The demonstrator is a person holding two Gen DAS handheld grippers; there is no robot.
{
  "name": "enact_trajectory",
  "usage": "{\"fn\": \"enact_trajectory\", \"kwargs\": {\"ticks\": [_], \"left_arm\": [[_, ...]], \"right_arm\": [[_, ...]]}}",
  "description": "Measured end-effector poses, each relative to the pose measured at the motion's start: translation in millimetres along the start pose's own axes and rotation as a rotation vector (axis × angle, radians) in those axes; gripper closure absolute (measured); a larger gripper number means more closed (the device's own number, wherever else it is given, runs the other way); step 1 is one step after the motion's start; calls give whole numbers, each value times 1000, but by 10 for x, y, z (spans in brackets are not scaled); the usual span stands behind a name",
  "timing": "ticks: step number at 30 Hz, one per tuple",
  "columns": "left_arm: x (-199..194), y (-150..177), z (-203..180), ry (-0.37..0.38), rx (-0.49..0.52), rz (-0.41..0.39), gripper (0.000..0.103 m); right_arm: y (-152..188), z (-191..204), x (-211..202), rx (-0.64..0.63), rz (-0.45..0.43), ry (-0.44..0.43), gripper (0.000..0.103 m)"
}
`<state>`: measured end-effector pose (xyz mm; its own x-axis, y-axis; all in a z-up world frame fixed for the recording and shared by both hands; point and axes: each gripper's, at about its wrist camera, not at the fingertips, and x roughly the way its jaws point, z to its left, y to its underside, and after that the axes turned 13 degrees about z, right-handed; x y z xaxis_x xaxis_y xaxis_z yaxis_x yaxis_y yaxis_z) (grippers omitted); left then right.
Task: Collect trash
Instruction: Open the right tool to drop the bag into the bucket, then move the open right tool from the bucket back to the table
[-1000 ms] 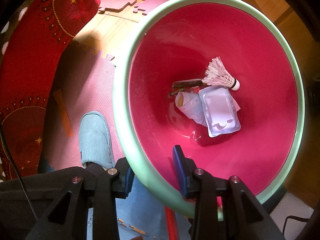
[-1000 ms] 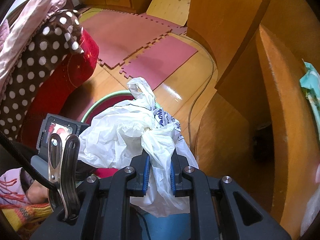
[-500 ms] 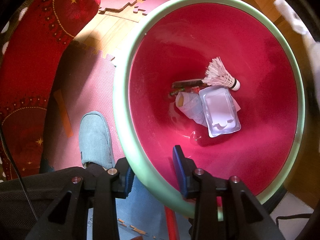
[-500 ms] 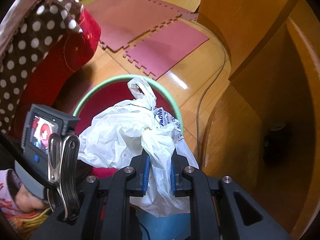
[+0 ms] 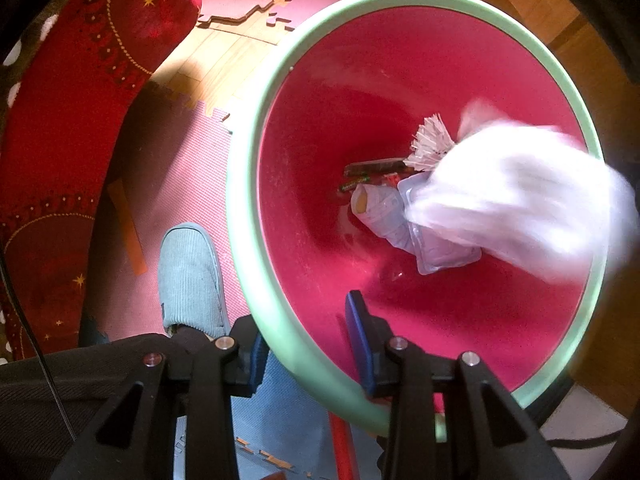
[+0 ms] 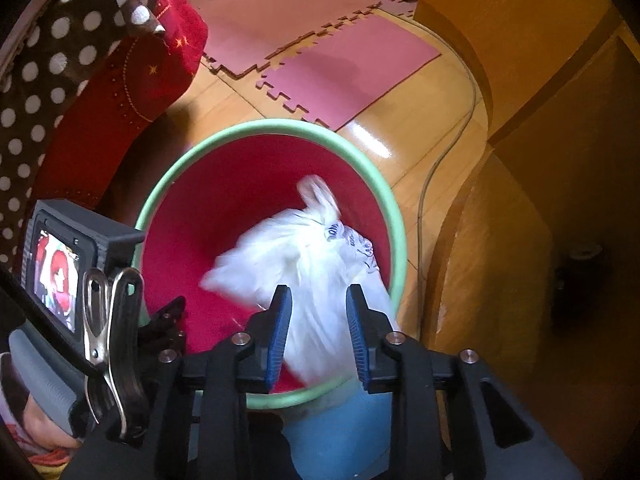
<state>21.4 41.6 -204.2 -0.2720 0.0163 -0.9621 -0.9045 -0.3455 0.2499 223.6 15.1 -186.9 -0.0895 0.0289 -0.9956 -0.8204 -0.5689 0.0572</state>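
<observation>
Jaws of the right gripper (image 6: 316, 330) are opening now; earlier they were pinching the bag (image 6: 308, 264), which is now dropping blurred into the bin (image 5: 256, 216). Left gripper (image 5: 304, 346) is staying clamped on the near rim. Room inside is wide.

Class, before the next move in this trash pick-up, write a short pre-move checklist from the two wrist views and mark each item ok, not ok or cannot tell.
1. Left claw pinching the bin rim, one finger inside, one outside: ok.
2. Right claw opening, pads clear of the white plastic bag: ok.
3. Bag over the bin's red inside, blurred as if dropping: ok.
4. Bag fully settled on the bottom: cannot tell.
5. Earlier trash, the shuttlecock and clear tray, inside the bin: ok.
6. Slippered foot outside the bin: ok.
</observation>
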Motion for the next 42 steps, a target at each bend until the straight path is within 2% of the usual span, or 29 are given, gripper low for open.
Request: {"fn": "enact_trajectory", "kwargs": {"ticks": [11,24,33,42], "left_arm": [[21,21,-15,-1,0,-2,67],[29,37,-16,1,4,-2,67],[18,33,-29,2,5,-2,67],[18,37,-45,1,7,-4,67]], "right_arm": [[82,30,-216,6,-46,2,73],[301,-15,-777,46,-157,22,73],[428,-110,-1022,87,-199,40,73],[718,-230,-1431,159,-282,65,73]]}}
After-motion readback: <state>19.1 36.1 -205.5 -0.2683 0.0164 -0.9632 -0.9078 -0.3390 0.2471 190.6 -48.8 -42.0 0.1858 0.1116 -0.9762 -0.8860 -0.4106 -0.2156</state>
